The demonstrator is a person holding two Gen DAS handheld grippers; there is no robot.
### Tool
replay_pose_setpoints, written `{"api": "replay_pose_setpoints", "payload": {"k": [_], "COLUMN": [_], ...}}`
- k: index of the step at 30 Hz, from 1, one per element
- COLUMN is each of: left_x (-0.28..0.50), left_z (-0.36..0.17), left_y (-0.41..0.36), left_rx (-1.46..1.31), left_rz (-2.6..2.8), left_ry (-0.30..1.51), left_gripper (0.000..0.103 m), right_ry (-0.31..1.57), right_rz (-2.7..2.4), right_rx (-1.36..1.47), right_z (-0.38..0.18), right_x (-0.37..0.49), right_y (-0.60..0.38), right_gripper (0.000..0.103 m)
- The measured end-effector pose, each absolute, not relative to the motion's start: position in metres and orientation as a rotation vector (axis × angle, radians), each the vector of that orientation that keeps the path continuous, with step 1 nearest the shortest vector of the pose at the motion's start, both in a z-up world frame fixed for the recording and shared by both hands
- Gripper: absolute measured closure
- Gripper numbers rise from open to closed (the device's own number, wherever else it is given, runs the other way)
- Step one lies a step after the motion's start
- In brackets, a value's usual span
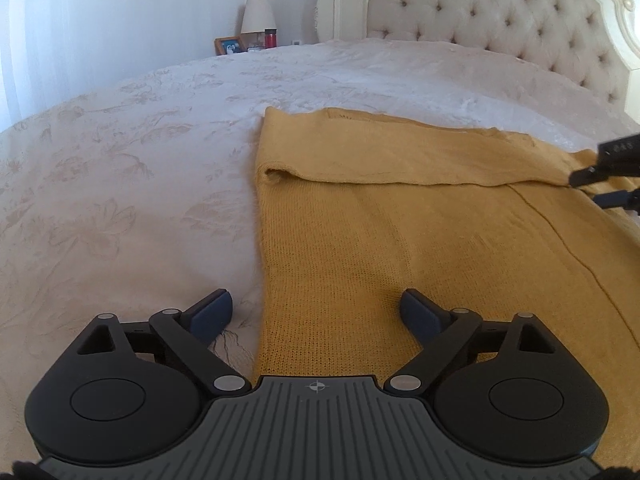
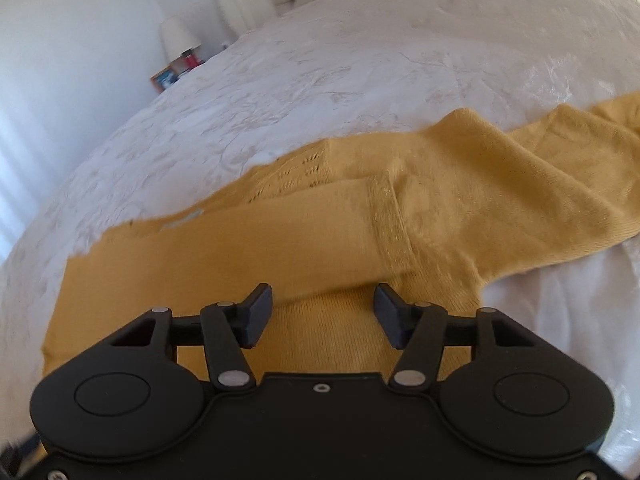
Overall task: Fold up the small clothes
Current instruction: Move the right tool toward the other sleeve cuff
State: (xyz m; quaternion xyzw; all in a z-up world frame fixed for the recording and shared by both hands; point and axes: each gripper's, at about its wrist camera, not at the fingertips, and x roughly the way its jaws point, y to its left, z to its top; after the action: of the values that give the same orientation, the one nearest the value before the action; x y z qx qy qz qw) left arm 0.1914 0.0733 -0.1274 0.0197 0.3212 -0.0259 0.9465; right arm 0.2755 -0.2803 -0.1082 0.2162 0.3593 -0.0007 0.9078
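Note:
A mustard-yellow knit sweater (image 1: 400,232) lies flat on the bed, one sleeve (image 1: 400,160) folded across its body. My left gripper (image 1: 316,312) is open and empty, low over the sweater's left edge. My right gripper (image 2: 323,312) is open and empty over the sweater (image 2: 280,236), just short of the folded sleeve's cuff (image 2: 392,224). The other sleeve (image 2: 560,168) trails off to the right. The right gripper's fingers (image 1: 600,186) show at the right edge of the left wrist view, by the sleeve.
The bed has a white floral bedspread (image 1: 120,184) and a tufted cream headboard (image 1: 500,12). A nightstand at the far left holds a lamp (image 1: 258,16), a red bottle (image 1: 270,38) and a framed photo (image 1: 229,45).

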Motion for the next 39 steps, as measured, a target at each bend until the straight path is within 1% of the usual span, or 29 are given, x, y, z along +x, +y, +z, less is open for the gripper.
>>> {"api": "replay_pose_setpoints", "payload": {"k": [1, 2, 3, 4, 8, 10, 12, 13, 14, 17, 22, 25, 29, 31, 33, 36, 37, 39], "left_x": [0.191, 0.191, 0.191, 0.191, 0.191, 0.191, 0.191, 0.191, 0.191, 0.191, 0.198, 0.21, 0.249, 0.273, 0.295, 0.32, 0.328, 0.329], "left_z": [-0.127, -0.128, -0.128, -0.127, -0.127, -0.127, -0.127, -0.127, -0.127, -0.126, -0.109, -0.091, -0.075, -0.077, -0.085, -0.102, -0.11, -0.119], "left_y": [0.073, 0.073, 0.073, 0.073, 0.072, 0.072, 0.072, 0.072, 0.072, 0.076, 0.082, 0.085, 0.089, 0.09, 0.091, 0.094, 0.097, 0.106], "left_rx": [0.041, 0.041, 0.041, 0.041, 0.041, 0.04, 0.041, 0.043, 0.042, 0.023, -0.001, 0.013, -0.006, -0.015, -0.006, 0.033, 0.057, 0.075], "left_rz": [-0.052, -0.051, -0.052, -0.051, -0.052, -0.052, -0.052, -0.051, -0.052, -0.063, -0.074, -0.051, -0.027, -0.001, 0.036, 0.086, 0.109, 0.144], "left_ry": [0.654, 0.653, 0.654, 0.654, 0.653, 0.654, 0.654, 0.654, 0.655, 0.66, 0.667, 0.591, 0.559, 0.573, 0.6, 0.662, 0.692, 0.697], "left_gripper": [0.01, 0.01, 0.01, 0.01, 0.01, 0.01, 0.01, 0.01, 0.01, 0.011, 0.012, 0.012, 0.012, 0.012, 0.012, 0.012, 0.01, 0.009], "right_ry": [0.743, 0.748, 0.76, 0.769, 0.808, 0.802, 0.767, 0.743, 0.72, 0.709, 0.718, 0.691, 0.625, 0.619, 0.63, 0.637, 0.637, 0.638], "right_rz": [-0.006, -0.013, -0.027, -0.044, -0.099, -0.129, -0.135, -0.119, -0.099, -0.032, 0.041, 0.054, 0.071, 0.067, 0.067, 0.07, 0.071, 0.073], "right_rx": [0.464, 0.473, 0.468, 0.453, 0.399, 0.349, 0.287, 0.273, 0.268, 0.258, 0.217, 0.175, 0.138, 0.104, 0.083, 0.086, 0.09, 0.095], "right_z": [-0.109, -0.109, -0.109, -0.108, -0.108, -0.102, -0.092, -0.087, -0.083, -0.08, -0.097, -0.11, -0.121, -0.125, -0.125, -0.127, -0.128, -0.128], "right_x": [0.279, 0.282, 0.285, 0.287, 0.287, 0.283, 0.276, 0.272, 0.267, 0.253, 0.231, 0.216, 0.204, 0.204, 0.208, 0.209, 0.209, 0.209], "right_y": [-0.281, -0.282, -0.282, -0.281, -0.277, -0.271, -0.261, -0.256, -0.252, -0.242, -0.233, -0.229, -0.222, -0.216, -0.212, -0.212, -0.213, -0.213], "right_gripper": [0.046, 0.064, 0.089, 0.091, 0.091, 0.077, 0.043, 0.037, 0.035, 0.036, 0.034, 0.03, 0.017, 0.014, 0.008, 0.007, 0.007, 0.007]}}
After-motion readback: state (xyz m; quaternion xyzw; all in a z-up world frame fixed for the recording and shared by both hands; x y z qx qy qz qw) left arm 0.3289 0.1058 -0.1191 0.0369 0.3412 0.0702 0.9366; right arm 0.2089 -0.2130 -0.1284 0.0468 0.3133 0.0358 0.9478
